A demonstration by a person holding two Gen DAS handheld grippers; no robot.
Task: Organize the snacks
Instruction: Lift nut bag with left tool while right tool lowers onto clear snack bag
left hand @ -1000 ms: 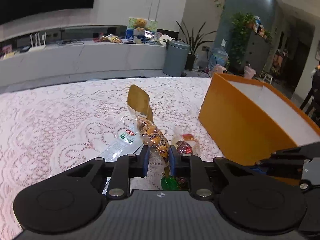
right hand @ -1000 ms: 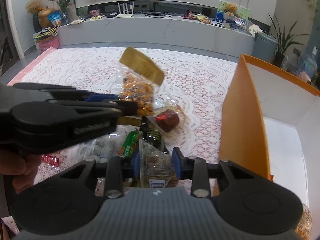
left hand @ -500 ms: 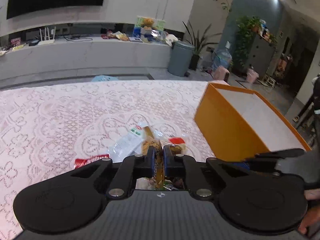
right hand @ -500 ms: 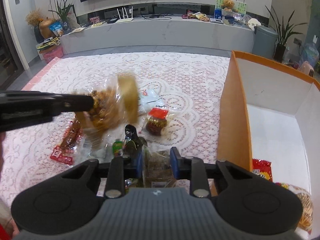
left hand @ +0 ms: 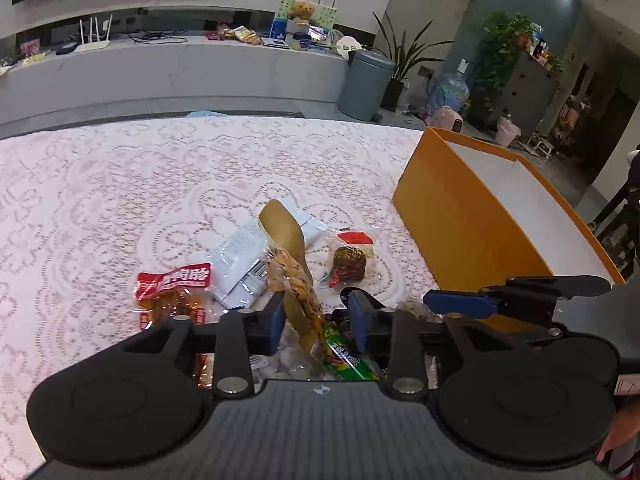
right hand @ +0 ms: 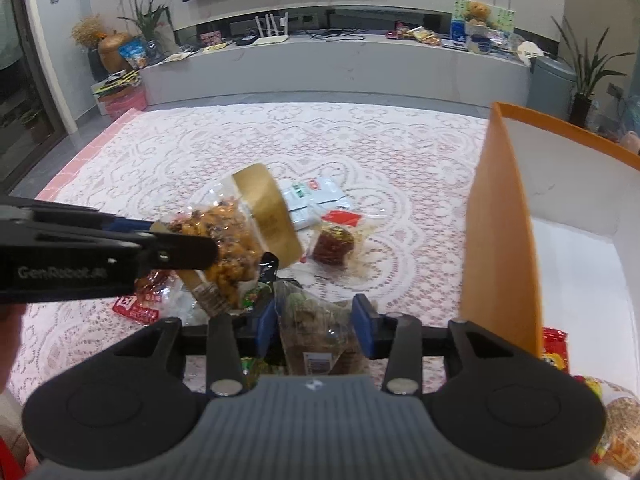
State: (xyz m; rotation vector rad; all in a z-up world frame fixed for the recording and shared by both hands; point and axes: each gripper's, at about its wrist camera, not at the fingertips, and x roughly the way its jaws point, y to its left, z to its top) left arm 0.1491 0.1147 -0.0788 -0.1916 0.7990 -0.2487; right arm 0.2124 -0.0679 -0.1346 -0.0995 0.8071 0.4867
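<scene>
My left gripper (left hand: pixel 316 322) has its jaws apart, with a clear bag of orange-brown snacks with a gold top (left hand: pixel 294 276) between them, leaning on the left pad. The same bag (right hand: pixel 236 232) shows beside the left gripper in the right wrist view. My right gripper (right hand: pixel 316 326) is shut on a clear packet of brown snacks (right hand: pixel 316 332) over the snack pile. The orange box (right hand: pixel 500 248) stands to the right, with several snacks in its near corner (right hand: pixel 556 348).
On the lace tablecloth (left hand: pixel 120 184) lie a red packet (left hand: pixel 172 292), a white packet (left hand: pixel 244 260), a small dark round snack in clear wrap (left hand: pixel 350 264) and a green packet (left hand: pixel 346 358). The right gripper (left hand: pixel 516 296) sits close on my left gripper's right.
The left gripper's jaws have opened from tightly shut on the gold-topped bag. The bag has swung and now stands upright between them. The right gripper still holds its packet.
</scene>
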